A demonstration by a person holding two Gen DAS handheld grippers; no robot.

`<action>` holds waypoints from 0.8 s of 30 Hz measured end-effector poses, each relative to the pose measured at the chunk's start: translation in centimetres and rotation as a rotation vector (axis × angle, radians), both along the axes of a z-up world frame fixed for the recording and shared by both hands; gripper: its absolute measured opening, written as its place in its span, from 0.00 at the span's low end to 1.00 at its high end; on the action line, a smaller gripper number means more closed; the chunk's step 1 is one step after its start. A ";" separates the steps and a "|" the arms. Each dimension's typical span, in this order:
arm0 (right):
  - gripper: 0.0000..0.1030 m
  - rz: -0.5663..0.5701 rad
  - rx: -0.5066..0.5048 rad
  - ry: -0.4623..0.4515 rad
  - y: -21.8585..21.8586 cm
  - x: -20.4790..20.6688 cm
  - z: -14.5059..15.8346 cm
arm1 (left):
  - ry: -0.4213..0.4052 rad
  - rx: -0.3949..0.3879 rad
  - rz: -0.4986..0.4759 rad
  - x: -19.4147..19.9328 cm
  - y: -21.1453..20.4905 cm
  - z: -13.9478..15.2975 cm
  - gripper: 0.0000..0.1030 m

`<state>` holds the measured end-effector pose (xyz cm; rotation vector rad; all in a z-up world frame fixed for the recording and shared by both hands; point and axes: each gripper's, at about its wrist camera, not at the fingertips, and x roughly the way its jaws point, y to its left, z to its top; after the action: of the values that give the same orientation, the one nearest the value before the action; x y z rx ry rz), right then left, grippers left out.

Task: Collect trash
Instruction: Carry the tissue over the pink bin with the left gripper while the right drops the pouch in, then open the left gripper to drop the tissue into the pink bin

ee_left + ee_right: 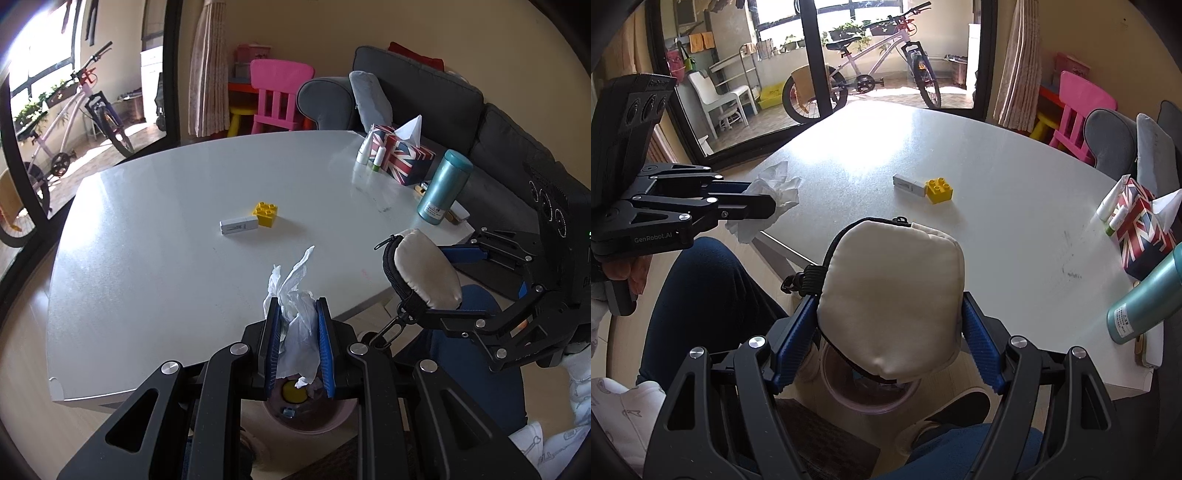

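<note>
the left gripper (298, 321) is pinched narrow on a crumpled white tissue (297, 314), with its blue pads (274, 343) pressing both sides. the tissue sticks up above the pads and hangs down below them. it is held at the near edge of the white table (147, 258), just above a pink bin (314, 417) on the floor. only part of the bin shows between the gripper arms. something yellow and round lies inside it, but it is hard to tell what it is.

the right gripper (890, 332) is spread wider and holds a cream soft pouch (892, 295) with a black zipper edge and a black clip. the pouch hides most of a pink bin (871, 400) under it, so only the rim shows.

in the right wrist view, the side of the left gripper reads "genrobot.ai". the black box on top of it has writing too, but it is too small to read.

in the middle of the table a small white box (238, 226) touches a yellow toy block (266, 213). the print on the white box is too small to read.

at the far right of the table sits a flag tissue box (400, 155) with a union jack pattern and a white tissue poking out. small white bottles (364, 149) stand just left of it. a teal bottle (443, 186) stands nearer, and its white label cannot be read. a small thing behind it is mostly hidden.

the person's dark blue trousers (713, 295) show below the table edge.
</note>
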<state>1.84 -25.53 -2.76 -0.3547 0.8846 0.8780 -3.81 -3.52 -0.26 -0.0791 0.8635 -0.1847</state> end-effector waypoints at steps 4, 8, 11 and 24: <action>0.73 0.007 -0.015 0.027 0.1 -0.5 -1.2 | 0.016 -0.011 -0.006 -0.4 -0.3 -0.7 0.19; 0.73 0.012 -0.027 0.043 0.2 -0.7 -1.9 | 0.030 -0.017 -0.010 -0.7 -0.4 -1.3 0.19; 0.73 0.016 -0.028 0.052 0.2 -0.6 -2.1 | 0.036 -0.021 -0.009 -1.0 -0.3 -1.4 0.19; 0.93 0.026 -0.013 0.052 0.1 -0.1 -1.4 | 0.040 -0.020 -0.025 -0.7 -0.6 -1.6 0.19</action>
<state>1.73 -25.42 -4.20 -0.3569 0.9356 0.9088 -4.48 -4.10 -1.82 -0.0912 0.9029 -0.2156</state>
